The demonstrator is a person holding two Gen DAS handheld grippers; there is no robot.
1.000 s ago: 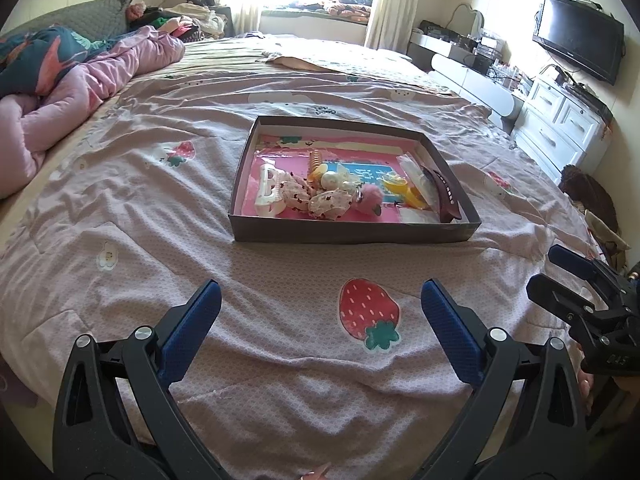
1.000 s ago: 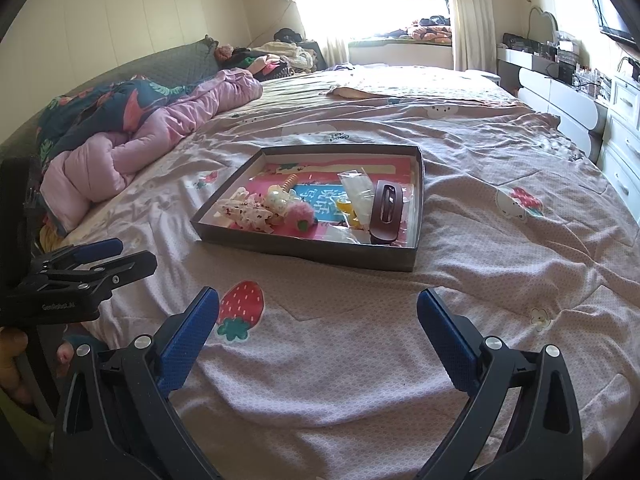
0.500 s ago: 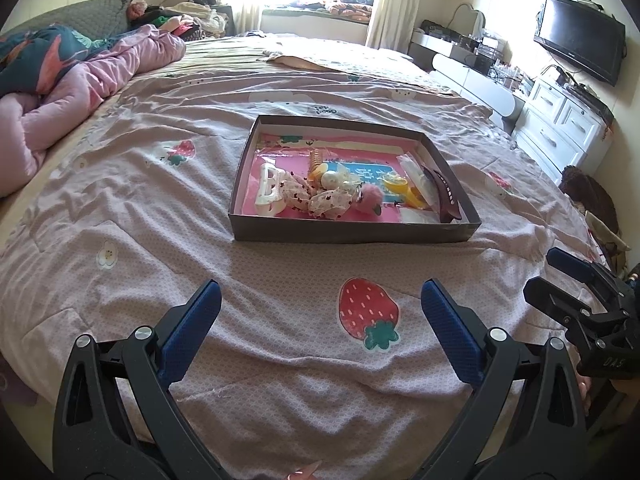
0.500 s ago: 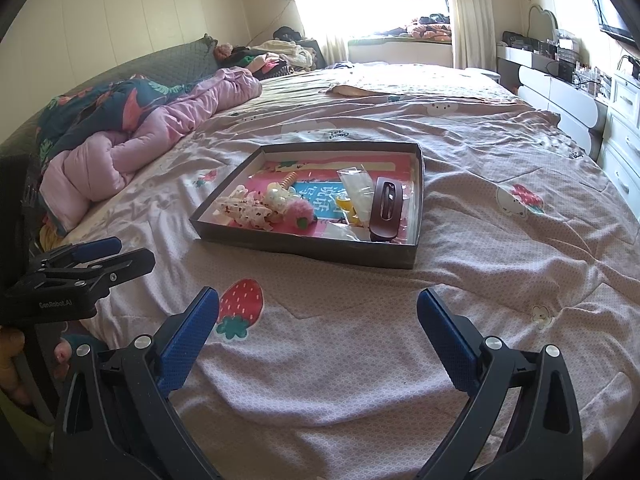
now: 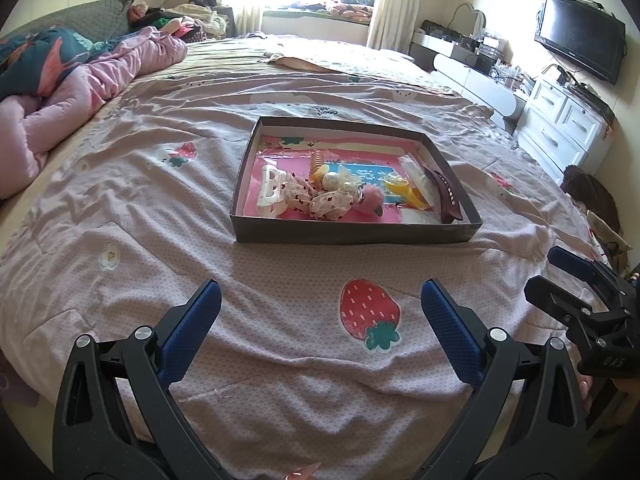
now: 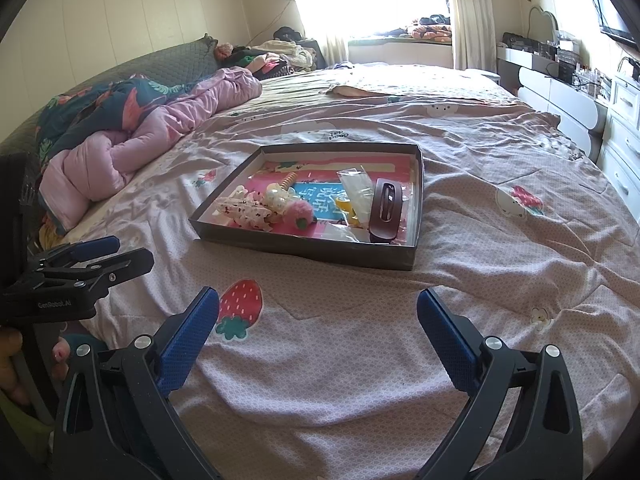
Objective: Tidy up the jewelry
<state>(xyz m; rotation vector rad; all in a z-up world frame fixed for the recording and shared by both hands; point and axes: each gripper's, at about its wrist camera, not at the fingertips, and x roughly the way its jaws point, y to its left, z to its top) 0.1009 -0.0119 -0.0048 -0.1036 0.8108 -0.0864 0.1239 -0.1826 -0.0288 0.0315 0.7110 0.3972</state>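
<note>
I hold both tools, left tool (image 5: 320, 332) and right tool (image 6: 318, 332), released and empty. The jewelry tray (image 5: 352, 236) lies straight ahead on the bed (image 5: 120, 208), about equally near both.

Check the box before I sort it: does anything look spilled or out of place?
Nothing spilled. The hair accessories lie jumbled in the dark box on the bedspread, with the maroon clip along one side.
</note>
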